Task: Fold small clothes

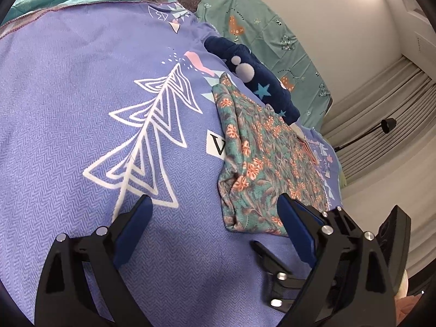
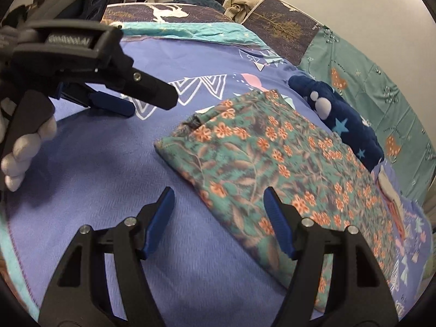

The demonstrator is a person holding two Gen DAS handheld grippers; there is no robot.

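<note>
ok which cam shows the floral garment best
The right wrist view. There the floral garment lies folded on the purple blanket, nearly its whole top face visible, its left edge between the open right gripper. The left wrist view shows it off to the right, foreshortened, its near corner hidden behind the left gripper's finger.

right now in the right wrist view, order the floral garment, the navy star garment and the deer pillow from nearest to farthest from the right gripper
1. Floral garment, folded, just ahead of the right gripper.
2. Navy star garment, beyond it, to the right.
3. Deer pillow, far end of the bed.
</note>
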